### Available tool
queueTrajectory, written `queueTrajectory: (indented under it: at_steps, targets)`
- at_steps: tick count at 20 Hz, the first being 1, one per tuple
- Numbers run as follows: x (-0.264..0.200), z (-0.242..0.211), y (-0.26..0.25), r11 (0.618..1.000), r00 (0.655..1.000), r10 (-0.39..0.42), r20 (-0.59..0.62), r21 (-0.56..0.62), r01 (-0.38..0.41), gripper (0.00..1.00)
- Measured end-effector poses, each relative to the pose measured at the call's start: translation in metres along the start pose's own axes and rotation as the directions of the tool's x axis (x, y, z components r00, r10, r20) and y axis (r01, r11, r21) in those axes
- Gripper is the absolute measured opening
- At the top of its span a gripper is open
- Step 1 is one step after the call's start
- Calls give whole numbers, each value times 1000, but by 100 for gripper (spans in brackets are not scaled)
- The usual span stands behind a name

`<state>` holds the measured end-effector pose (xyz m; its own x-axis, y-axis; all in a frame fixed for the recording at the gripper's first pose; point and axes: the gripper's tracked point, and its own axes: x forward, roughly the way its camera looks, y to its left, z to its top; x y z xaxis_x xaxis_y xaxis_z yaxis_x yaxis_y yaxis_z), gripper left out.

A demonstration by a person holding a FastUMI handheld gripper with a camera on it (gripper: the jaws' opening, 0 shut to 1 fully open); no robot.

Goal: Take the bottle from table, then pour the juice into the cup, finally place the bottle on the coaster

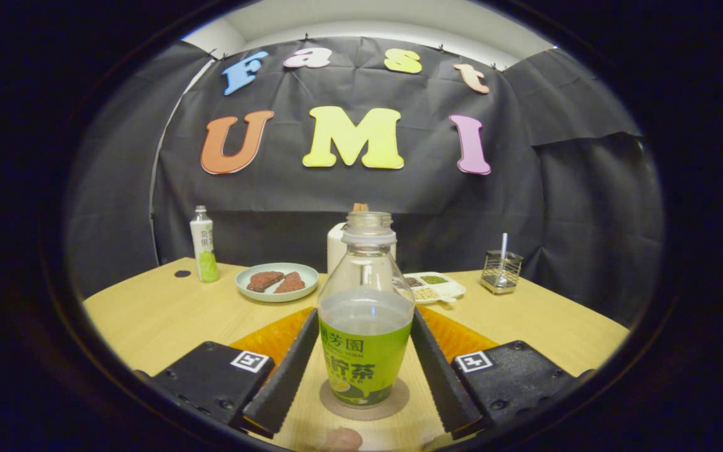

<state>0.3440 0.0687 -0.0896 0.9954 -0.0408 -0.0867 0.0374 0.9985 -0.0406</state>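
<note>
An uncapped clear bottle with a green label, about half full of pale green juice, stands upright on a round brown coaster on the wooden table. My gripper holds it between the fingers, and both fingertips press against the bottle's sides at the level of the label's top. A white container stands right behind the bottle, mostly hidden by it.
An orange mat lies under and behind the fingers. Farther back are a plate with brown pieces, a small white-and-green bottle, a divided white dish and a wire holder. Black cloth walls the booth.
</note>
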Motion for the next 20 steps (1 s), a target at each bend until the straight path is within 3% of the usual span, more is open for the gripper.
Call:
queueTrajectory:
  at_steps: [2,20]
  targets:
    - [-2,0,-1,1000,1000,-8,-17,-4,7,100]
    - [-85,36,-7,1000,998,10,70,25,-11,100]
